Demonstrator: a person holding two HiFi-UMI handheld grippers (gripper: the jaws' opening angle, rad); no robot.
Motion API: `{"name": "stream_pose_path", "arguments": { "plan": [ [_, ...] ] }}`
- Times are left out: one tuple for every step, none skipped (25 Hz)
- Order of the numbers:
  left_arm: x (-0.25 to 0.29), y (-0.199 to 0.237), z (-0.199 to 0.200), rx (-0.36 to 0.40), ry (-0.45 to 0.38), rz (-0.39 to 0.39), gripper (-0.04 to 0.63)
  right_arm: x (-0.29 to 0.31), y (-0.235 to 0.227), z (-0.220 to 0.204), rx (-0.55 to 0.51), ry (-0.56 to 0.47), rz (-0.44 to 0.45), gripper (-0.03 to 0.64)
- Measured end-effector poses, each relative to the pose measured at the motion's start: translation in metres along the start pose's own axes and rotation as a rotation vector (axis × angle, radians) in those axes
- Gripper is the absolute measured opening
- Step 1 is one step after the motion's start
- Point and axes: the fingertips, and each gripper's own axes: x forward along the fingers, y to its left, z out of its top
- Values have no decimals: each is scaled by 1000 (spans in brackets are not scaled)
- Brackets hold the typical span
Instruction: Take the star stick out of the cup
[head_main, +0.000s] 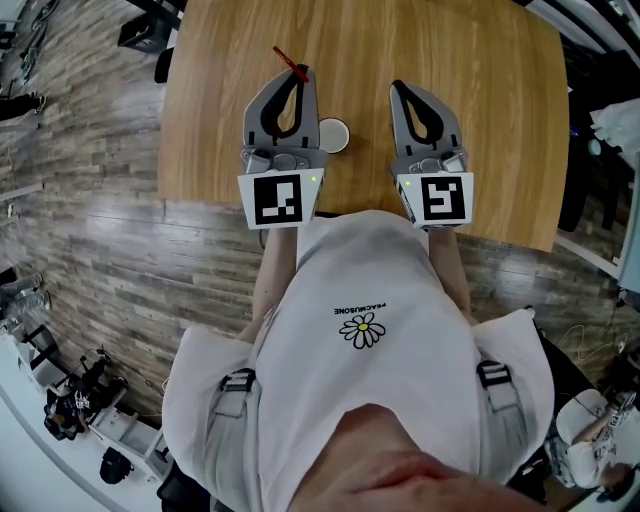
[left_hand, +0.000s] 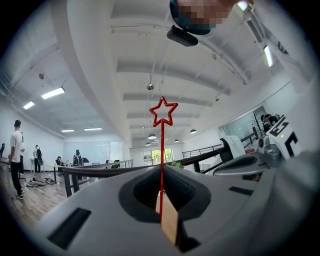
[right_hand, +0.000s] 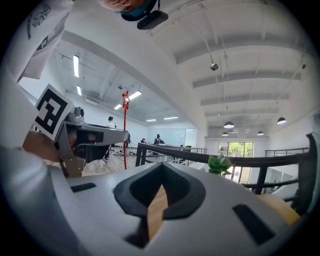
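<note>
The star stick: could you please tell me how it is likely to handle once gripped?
The star stick is a thin red rod standing straight from the shut left gripper, so it is probably light and fairly stiff. Being so slender, it may pivot or slip between the pads. Its outlined star tip looks delicate and could bend if knocked.

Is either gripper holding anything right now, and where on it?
The left gripper is shut on the star stick, pinching its thin shaft well below the star. The right gripper is shut and empty.
</note>
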Motion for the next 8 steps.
{"name": "stream_pose_path", "arguments": {
  "plan": [
    [0,0,0,-3,0,-2,20,0,1,1,-1,0,4,8],
    [-1,0,0,-6,-1,-3,20,1,2,2,2,-2,8,8],
    [-2,0,1,-8,-2,-4,20,1,4,4,11,-4,12,9],
    [-3,0,2,-9,-2,-5,20,1,7,7,21,-7,16,8],
    [-4,1,3,-10,-2,-4,20,1,8,9,24,-9,17,9],
    [-5,1,4,-11,-2,-3,20,1,8,10,19,-10,16,8],
    [-6,2,5,-11,-2,-2,20,0,8,10,9,-10,15,8],
    [-6,3,6,-12,-1,-1,20,0,8,10,-1,-10,13,8]
  ]
}}
